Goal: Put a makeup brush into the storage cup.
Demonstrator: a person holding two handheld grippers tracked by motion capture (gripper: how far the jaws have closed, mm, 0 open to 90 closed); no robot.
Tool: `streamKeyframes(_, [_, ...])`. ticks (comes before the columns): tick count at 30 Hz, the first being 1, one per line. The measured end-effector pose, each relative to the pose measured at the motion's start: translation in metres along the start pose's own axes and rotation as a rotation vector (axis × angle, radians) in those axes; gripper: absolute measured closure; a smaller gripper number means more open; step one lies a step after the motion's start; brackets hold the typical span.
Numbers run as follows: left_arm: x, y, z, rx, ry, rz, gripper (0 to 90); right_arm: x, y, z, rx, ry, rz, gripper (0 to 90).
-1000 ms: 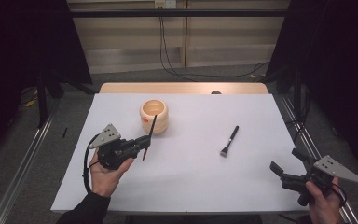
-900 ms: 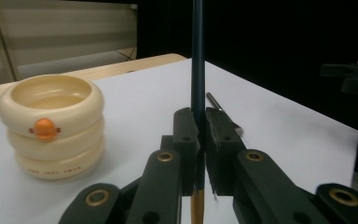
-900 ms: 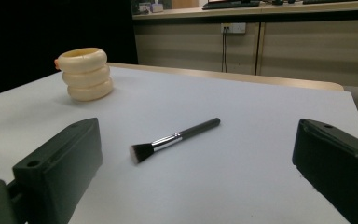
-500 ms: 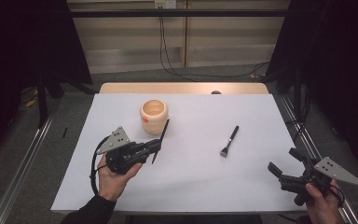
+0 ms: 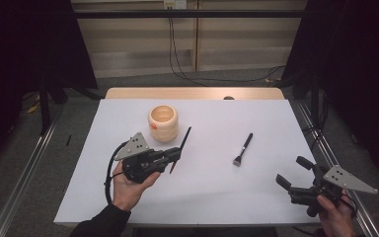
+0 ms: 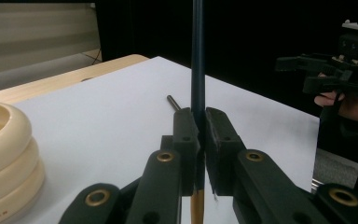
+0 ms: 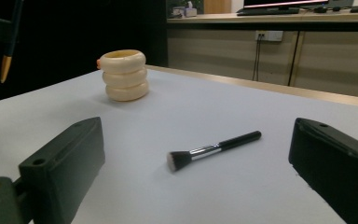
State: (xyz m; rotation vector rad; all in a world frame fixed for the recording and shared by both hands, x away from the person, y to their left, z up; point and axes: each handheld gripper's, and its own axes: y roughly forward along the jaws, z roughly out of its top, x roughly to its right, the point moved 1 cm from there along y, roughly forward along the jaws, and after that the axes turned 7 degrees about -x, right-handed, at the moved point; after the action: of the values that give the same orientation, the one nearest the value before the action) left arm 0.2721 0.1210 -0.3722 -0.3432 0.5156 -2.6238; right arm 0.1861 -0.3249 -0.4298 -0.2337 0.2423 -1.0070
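Observation:
My left gripper (image 5: 175, 154) (image 6: 199, 135) is shut on a thin dark brush handle (image 5: 184, 138) (image 6: 197, 56) with a gold end, held above the white table just right of the cream ribbed holder (image 5: 163, 122) (image 6: 4, 154) (image 7: 122, 74). From the right gripper view, that handle (image 7: 10, 32) hangs at the top left. A short black makeup brush (image 5: 243, 149) (image 7: 214, 149) lies flat mid-table, its bristles toward the near edge. My right gripper (image 5: 292, 170) (image 7: 198, 135) hovers open at the near right, pointing at that brush with nothing between its fingers.
The white table sheet (image 5: 217, 197) has a wooden strip (image 5: 192, 93) along its far edge. Metal rails (image 5: 24, 168) run along both sides on the floor. Dark curtains and cables stand behind. The right hand's gripper (image 6: 326, 70) appears far off in the left gripper view.
My left gripper has carried the thin handle to the right, away from the cream holder. The right gripper has stayed in place.

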Motion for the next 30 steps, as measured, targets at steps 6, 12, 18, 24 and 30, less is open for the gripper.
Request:
streamKeyframes(6, [0.003,0.008,0.000,-0.007,-0.005,-0.016,83.6,-0.005,0.008,0.006,-0.006,-0.004,0.060,7.6])
streamKeyframes(12, [0.003,0.015,0.000,-0.016,-0.009,-0.038,83.6,-0.012,0.023,0.011,-0.026,-0.010,0.142,7.7])
streamKeyframes(18, [0.006,0.019,-0.001,-0.031,0.002,-0.040,83.7,-0.020,0.036,0.022,-0.009,-0.038,0.144,10.0])
streamKeyframes(24, [0.007,0.021,0.004,-0.043,0.008,-0.050,83.7,-0.028,0.052,0.038,-0.007,-0.056,0.235,11.1])
streamKeyframes(30, [0.011,0.026,0.002,-0.037,0.009,-0.066,83.6,-0.036,0.072,0.054,-0.054,-0.063,0.324,10.7])
